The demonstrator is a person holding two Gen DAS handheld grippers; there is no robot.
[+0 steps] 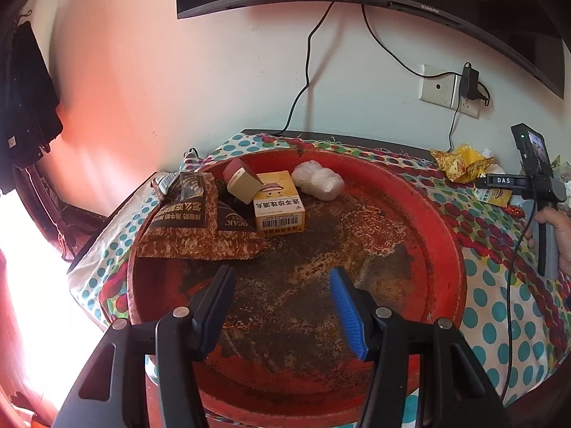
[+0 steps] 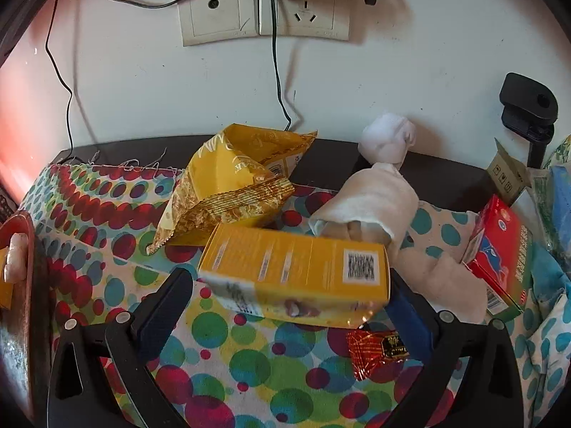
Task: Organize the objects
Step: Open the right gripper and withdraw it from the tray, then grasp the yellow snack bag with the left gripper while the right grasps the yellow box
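**Pickup of the yellow box comes next**

Jaws of my right gripper [image 2: 291, 306] stand wide around the yellow box [image 2: 296, 278] on the spotted cloth [image 2: 214, 356], not yet pinching. I judge closing comes next. My left gripper [image 1: 282, 314] hovers half open and empty over the red tray [image 1: 442, 235].

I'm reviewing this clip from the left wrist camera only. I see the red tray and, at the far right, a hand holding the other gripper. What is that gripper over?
Observer: The right gripper is over the dotted cloth, its fingers spread wide, with a yellow box lying crosswise between them.
Operator: Is the box gripped?
Observer: I cannot tell. The pads sit right at the box's ends, and its near edge is blurred.
Operator: Is there anything else close by?
Observer: A red foil candy lies on the cloth, right beside the blue-padded finger.
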